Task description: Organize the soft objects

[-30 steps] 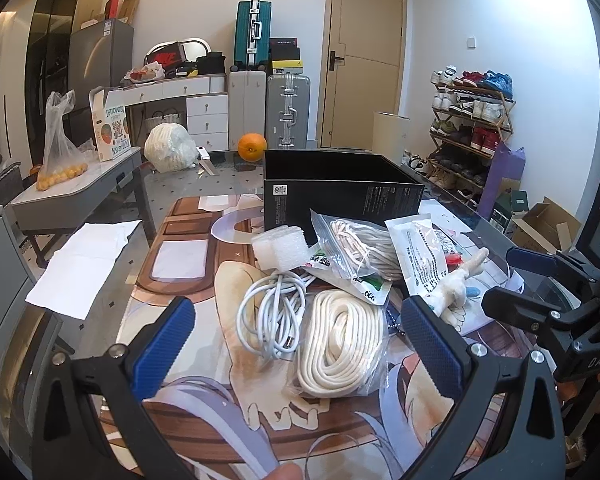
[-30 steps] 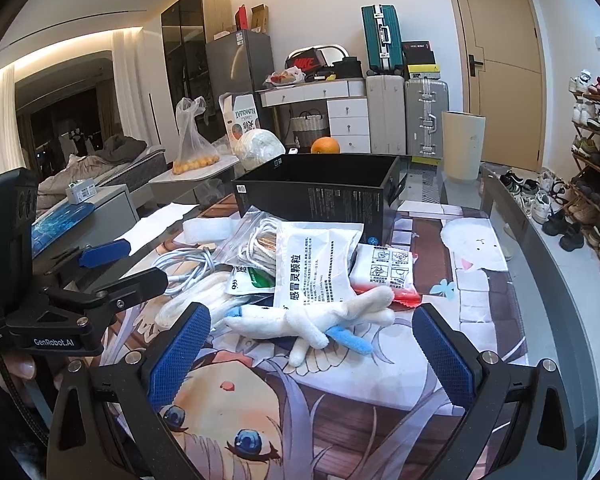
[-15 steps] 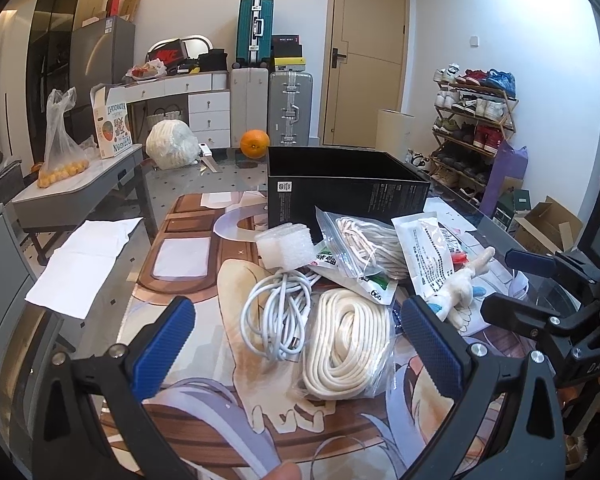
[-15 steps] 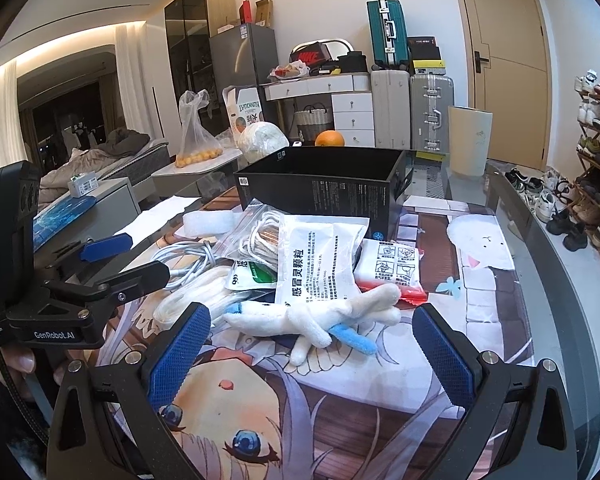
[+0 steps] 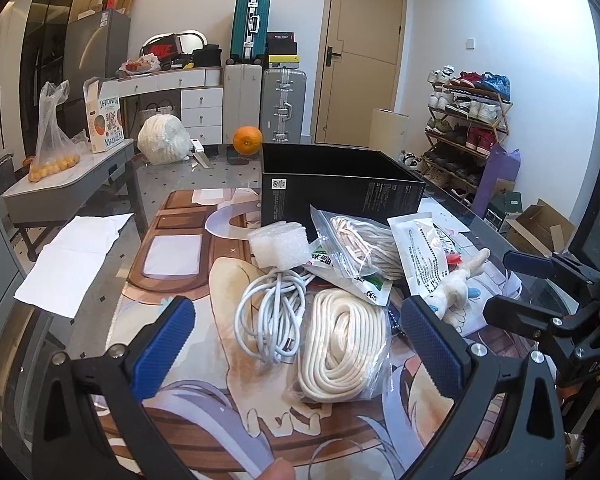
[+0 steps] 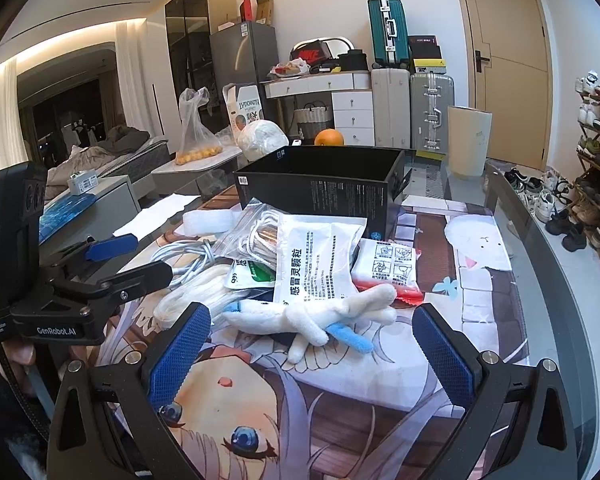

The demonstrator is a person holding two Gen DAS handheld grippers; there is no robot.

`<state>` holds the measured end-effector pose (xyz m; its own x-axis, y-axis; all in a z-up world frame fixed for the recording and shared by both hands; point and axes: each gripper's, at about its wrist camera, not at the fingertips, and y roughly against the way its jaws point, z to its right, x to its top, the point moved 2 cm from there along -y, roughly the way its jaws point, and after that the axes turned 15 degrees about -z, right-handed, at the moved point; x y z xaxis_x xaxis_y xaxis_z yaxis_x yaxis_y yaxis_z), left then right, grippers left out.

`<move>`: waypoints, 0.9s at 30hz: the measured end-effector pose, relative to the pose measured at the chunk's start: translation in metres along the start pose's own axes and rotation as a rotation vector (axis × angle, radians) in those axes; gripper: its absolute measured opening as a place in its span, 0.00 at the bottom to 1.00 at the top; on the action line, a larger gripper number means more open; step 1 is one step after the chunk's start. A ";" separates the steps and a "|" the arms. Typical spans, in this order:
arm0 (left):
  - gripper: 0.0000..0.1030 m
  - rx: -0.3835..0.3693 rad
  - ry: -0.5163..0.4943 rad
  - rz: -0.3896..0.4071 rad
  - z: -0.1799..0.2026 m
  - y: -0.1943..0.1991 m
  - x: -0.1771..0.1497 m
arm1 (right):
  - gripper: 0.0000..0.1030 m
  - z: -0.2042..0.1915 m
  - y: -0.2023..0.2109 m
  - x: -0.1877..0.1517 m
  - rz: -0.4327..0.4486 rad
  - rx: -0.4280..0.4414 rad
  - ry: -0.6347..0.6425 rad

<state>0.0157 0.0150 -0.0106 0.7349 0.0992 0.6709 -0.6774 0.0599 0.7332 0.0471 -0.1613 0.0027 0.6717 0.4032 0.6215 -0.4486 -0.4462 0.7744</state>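
A pile of soft things lies on the printed table mat (image 5: 228, 360) before an open black box (image 5: 340, 192). My left gripper (image 5: 296, 344) is open, hovering over a bagged cream rope coil (image 5: 340, 352) and a white cable bundle (image 5: 272, 316). A white foam block (image 5: 278, 246) and a second bagged rope (image 5: 360, 248) lie behind. My right gripper (image 6: 310, 352) is open, just short of a white plush toy with blue tips (image 6: 312, 316). White medicine sachets (image 6: 316, 260) lie behind the toy. The black box also shows in the right wrist view (image 6: 324, 188).
An orange (image 5: 247, 141) sits behind the box. A red-edged packet (image 6: 392, 268) lies right of the sachets. The glass table edge (image 6: 560, 280) runs along the right, with a shoe rack (image 5: 468, 120) beyond. A side table (image 5: 68, 176) stands to the left.
Both grippers have drifted slightly; the view in each has shifted a little, and the pile sits about where it was. Both stay open and empty.
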 end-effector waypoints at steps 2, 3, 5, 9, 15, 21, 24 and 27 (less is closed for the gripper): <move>1.00 0.002 0.001 -0.003 -0.001 0.000 0.001 | 1.00 0.000 -0.001 0.000 -0.006 -0.005 0.002; 1.00 0.001 0.001 -0.002 -0.001 0.000 0.001 | 1.00 0.001 -0.002 0.001 -0.007 -0.004 0.002; 1.00 -0.003 -0.002 -0.006 -0.002 0.000 0.002 | 1.00 0.002 -0.002 0.003 -0.014 0.006 -0.001; 1.00 -0.003 -0.014 -0.019 -0.003 -0.002 0.002 | 1.00 0.001 -0.003 0.006 -0.022 -0.003 0.008; 1.00 -0.011 -0.003 -0.031 -0.007 -0.004 0.003 | 1.00 0.000 -0.006 0.008 -0.037 0.008 0.012; 1.00 0.002 -0.024 -0.044 -0.003 -0.007 0.005 | 1.00 -0.001 -0.011 0.010 -0.062 0.005 0.029; 1.00 0.006 -0.030 -0.043 -0.001 -0.007 0.005 | 1.00 -0.001 -0.013 0.010 -0.071 -0.004 0.039; 1.00 0.002 -0.031 -0.050 -0.001 -0.008 0.007 | 1.00 0.000 -0.014 0.011 -0.078 -0.006 0.046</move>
<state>0.0263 0.0158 -0.0125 0.7688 0.0656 0.6361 -0.6394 0.0619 0.7664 0.0609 -0.1506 -0.0010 0.6766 0.4732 0.5642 -0.3996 -0.4077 0.8210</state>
